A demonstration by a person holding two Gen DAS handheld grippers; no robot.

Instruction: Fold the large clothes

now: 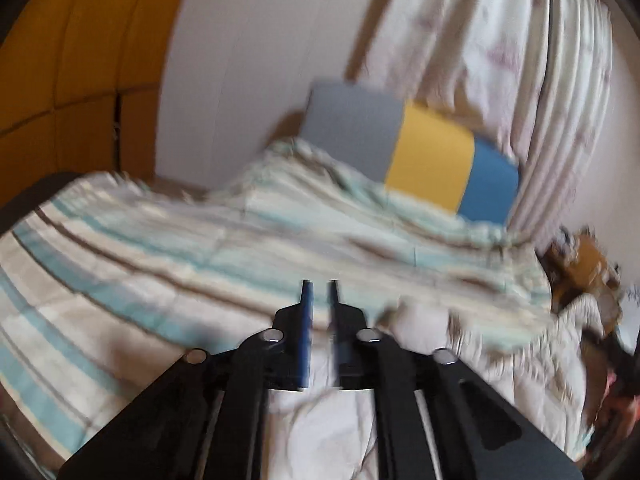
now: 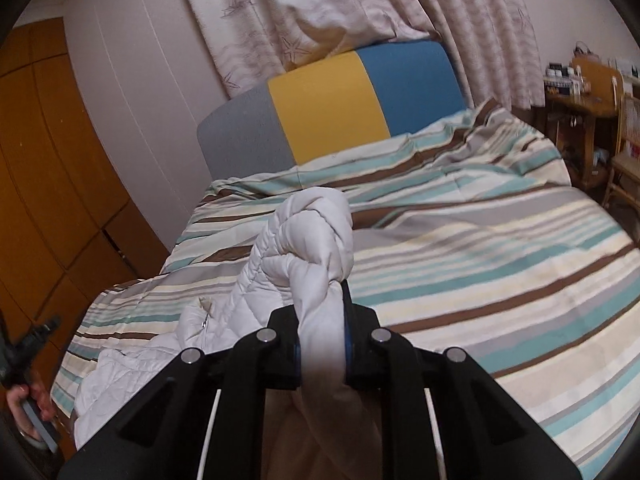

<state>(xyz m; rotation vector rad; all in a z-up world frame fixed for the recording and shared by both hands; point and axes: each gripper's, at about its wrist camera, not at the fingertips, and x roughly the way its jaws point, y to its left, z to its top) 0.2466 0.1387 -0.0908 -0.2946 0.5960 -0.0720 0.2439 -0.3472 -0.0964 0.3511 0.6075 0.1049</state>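
**White jacket lifted over the striped bed**

I use the headboard [image 2: 332, 108] as my landmark; it has three panels, grey, yellow and blue.

My right claw [image 2: 324, 308] is clenched on the white quilted jacket [image 2: 308, 248]. A thick bunch of the cloth is squeezed between the two fingers and it rises above the tips, in front of the headboard in the right wrist view. The rest of the jacket hangs down from the claw and lies in a heap on the striped cover [image 2: 480, 248], at the end of the bed far from the headboard and toward the wooden wardrobe [image 2: 44, 184].

My left claw [image 1: 320, 300] points toward the headboard [image 1: 412, 152] too, but this picture is blurred. Its fingers stand close together with a narrow gap, and white cloth of the jacket [image 1: 324, 432] shows between them near their base. I cannot tell if the fingers really press on it.

The striped cover [image 1: 160, 248] fills the bed from the headboard to my claws. A pale curtain [image 2: 320, 12] hangs behind the headboard. To the right of the headboard, past the bed, a wooden desk [image 2: 580, 104] stands with small things on it.
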